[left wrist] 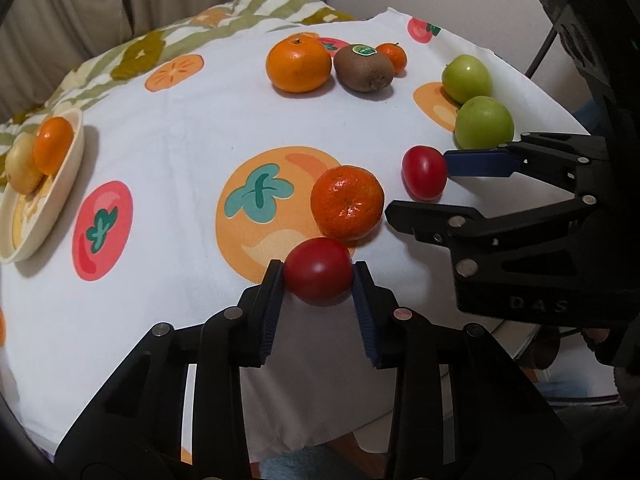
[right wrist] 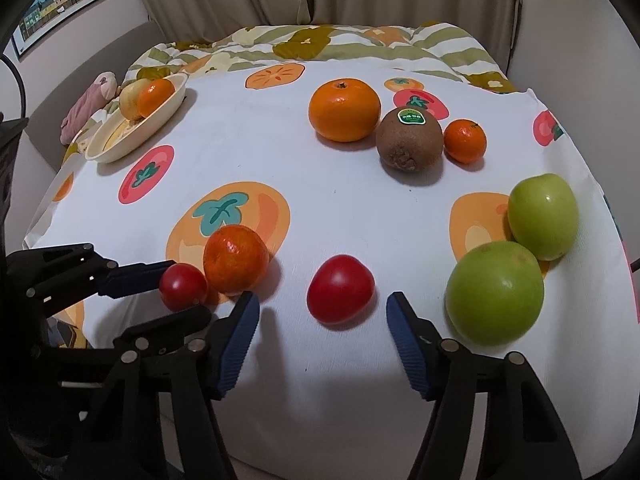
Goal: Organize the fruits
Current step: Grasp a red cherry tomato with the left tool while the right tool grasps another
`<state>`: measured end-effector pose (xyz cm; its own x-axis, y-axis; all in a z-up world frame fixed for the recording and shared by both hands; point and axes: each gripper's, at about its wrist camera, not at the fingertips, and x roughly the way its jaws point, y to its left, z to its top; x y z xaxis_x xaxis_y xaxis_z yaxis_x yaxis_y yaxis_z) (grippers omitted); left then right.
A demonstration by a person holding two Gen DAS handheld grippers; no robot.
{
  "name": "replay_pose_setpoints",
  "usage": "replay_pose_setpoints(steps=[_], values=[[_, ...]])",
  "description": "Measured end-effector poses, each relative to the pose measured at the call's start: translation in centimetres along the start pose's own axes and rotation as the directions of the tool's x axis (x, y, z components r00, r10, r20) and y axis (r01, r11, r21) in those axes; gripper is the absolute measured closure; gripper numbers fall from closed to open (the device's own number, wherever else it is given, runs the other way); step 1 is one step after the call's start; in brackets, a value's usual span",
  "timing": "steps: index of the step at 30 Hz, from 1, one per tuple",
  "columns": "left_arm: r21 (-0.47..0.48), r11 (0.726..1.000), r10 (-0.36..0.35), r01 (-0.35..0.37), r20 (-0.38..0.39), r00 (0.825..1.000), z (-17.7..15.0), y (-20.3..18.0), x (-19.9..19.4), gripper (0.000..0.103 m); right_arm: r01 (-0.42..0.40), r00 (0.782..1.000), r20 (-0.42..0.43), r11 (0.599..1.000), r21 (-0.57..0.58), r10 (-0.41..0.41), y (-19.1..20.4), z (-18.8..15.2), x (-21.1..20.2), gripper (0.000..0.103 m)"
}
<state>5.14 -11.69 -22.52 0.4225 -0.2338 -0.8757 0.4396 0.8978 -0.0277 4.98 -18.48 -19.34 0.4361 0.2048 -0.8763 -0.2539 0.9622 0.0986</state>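
A small red tomato (left wrist: pixel 318 280) sits near the front edge of the fruit-print cloth (left wrist: pixel 180 120), and my left gripper (left wrist: pixel 318 268) is shut on it, a blue pad pressing each side. From the right wrist view this left gripper (right wrist: pixel 188 290) enters from the left with that tomato (right wrist: pixel 183 286). A second red tomato (right wrist: pixel 340 288) lies between the pads of my right gripper (right wrist: pixel 322 300), with a gap on each side, so it is open. In the left wrist view the right gripper (left wrist: pixel 418 184) straddles this tomato (left wrist: pixel 424 178).
A glossy mandarin (left wrist: pixel 347 208) touches the held tomato's far side. Two green apples (right wrist: pixel 494 292) lie right of the right gripper. A big orange (right wrist: pixel 344 110), kiwi (right wrist: pixel 409 140) and small mandarin (right wrist: pixel 465 141) sit farther back. A cream bowl (right wrist: pixel 132 144) at far left holds an orange and a yellow fruit.
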Motion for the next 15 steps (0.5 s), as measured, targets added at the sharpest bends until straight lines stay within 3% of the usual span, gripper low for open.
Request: replay_pose_setpoints(steps=[8, 15], values=[[-0.005, 1.000, 0.011, -0.011, -0.003, 1.000, 0.1, 0.4, 0.0, 0.064, 0.045, 0.999, 0.001, 0.999, -0.020, -0.045, -0.1, 0.2, 0.4, 0.070], [-0.021, 0.999, 0.030, -0.031, -0.001, 1.000, 0.3, 1.5, -0.3, 0.064, 0.048, 0.999, 0.014, 0.999, -0.008, -0.048, -0.4, 0.4, 0.0, 0.071]])
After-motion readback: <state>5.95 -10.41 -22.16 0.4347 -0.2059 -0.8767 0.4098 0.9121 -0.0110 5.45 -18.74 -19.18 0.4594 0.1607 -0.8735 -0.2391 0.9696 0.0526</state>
